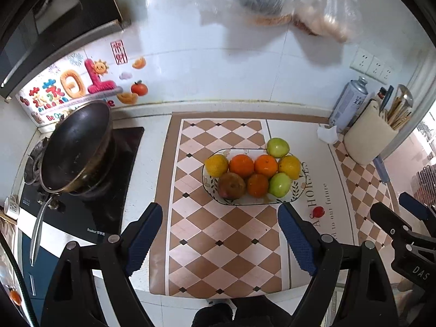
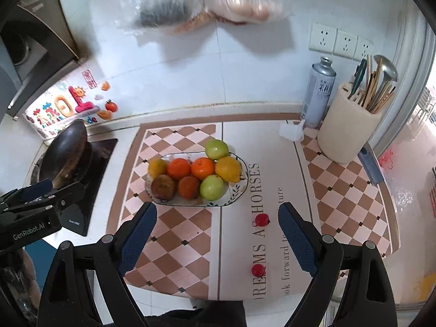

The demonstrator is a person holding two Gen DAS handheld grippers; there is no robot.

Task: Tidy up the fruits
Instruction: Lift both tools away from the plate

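A patterned oval plate [image 1: 297, 195] sits on the checkered mat and holds several fruits. Among them are oranges [image 1: 241, 166], yellow citrus [image 1: 216, 164], green apples [image 1: 278, 147] and a brownish fruit [image 1: 231, 185]. My left gripper [image 1: 220, 209] hangs open above the mat, short of the plate, with nothing between its fingers. In the right wrist view the same plate [image 2: 239, 190] lies ahead of my right gripper [image 2: 217, 209], which is also open and holding nothing. Each gripper shows at the edge of the other's view: the right gripper [image 1: 395, 204] and the left gripper [image 2: 54, 188].
A dark wok [image 1: 79, 147] rests on the stove at the left. At the back right stand a cream utensil holder [image 2: 346, 125] and a spray can [image 2: 318, 92], with a cleaver [image 2: 372, 169] near the counter's right edge. Plastic bags [image 2: 207, 0] hang on the tiled wall above.
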